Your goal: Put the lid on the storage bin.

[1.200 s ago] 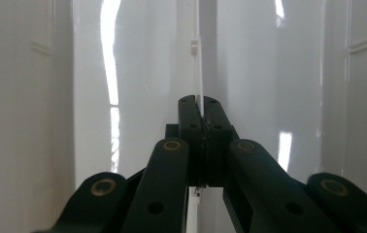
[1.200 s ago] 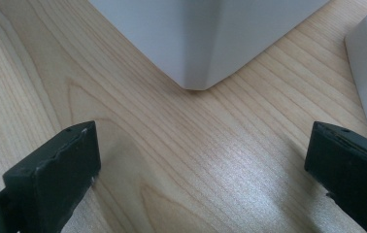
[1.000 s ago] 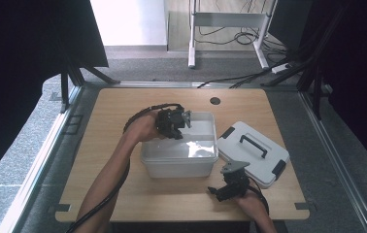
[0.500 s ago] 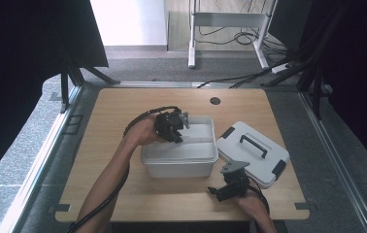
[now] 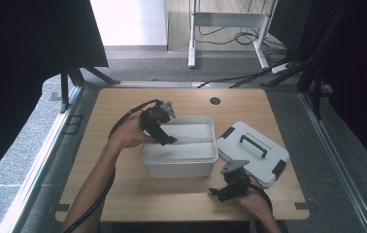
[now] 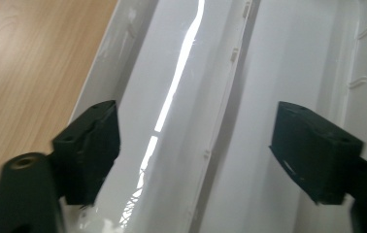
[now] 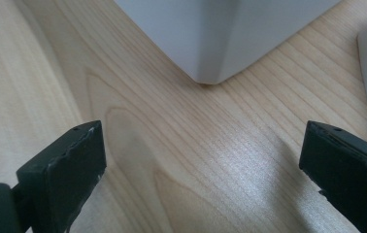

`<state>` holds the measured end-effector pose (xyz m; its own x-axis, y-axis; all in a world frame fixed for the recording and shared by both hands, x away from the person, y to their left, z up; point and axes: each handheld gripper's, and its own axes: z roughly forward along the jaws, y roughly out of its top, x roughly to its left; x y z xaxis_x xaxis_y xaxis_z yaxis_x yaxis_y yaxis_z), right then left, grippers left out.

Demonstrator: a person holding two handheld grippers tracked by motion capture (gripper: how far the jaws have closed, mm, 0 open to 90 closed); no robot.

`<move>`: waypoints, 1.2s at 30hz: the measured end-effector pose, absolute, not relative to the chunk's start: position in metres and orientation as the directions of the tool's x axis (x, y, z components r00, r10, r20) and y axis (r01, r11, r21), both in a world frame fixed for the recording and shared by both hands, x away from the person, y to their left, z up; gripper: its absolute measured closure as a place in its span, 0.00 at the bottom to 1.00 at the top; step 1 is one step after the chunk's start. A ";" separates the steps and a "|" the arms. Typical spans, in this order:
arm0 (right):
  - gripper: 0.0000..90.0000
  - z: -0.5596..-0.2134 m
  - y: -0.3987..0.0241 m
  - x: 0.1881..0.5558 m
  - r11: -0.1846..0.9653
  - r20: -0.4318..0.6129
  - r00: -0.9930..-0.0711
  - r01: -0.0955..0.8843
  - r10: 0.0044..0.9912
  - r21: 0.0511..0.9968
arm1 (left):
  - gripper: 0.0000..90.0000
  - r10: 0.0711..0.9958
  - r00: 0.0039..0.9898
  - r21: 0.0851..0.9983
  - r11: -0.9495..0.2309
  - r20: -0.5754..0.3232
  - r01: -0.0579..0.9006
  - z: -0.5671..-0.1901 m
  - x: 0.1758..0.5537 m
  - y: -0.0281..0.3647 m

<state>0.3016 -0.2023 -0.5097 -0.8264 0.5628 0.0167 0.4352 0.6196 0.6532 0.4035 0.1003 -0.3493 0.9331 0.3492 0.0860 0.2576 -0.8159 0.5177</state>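
Left tool (image 5: 168,141): jaws just opened wide, nothing held, over box (image 5: 179,162).
Right tool (image 5: 218,192): wide, empty, on tabletop (image 5: 123,194).
Lid (image 5: 252,153): off, at 3 o'clock of box; still to be refitted, it is judged.

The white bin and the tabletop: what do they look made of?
White bin: likely glossy moulded plastic; the left gripper view shows a bright glare streak and small moulded ribs on its inner wall. Tabletop: pale wood or wood-look laminate, matte, with visible grain.

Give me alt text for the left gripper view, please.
The left gripper, its two black jaws wide apart with nothing between them, points down into an open white plastic box. A strip of wooden table shows at the left.
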 end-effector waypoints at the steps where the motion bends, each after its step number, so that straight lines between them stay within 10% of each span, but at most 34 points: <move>1: 0.04 -0.508 -0.203 0.302 0.622 0.020 -0.831 0.432 0.556 0.653 | 0.15 0.362 0.928 0.529 -0.806 0.089 0.264 -0.348 0.401 0.104; 10: 0.06 -0.484 -0.213 0.310 0.633 0.035 -0.843 0.430 0.538 0.644 | 0.01 0.450 0.889 0.586 -0.744 0.085 0.321 -0.346 0.377 0.143; 36: 0.11 -0.398 -0.251 0.385 0.625 -0.040 -0.762 0.498 0.646 0.601 | 0.00 0.644 0.764 0.683 -0.576 0.041 0.449 -0.428 0.298 0.226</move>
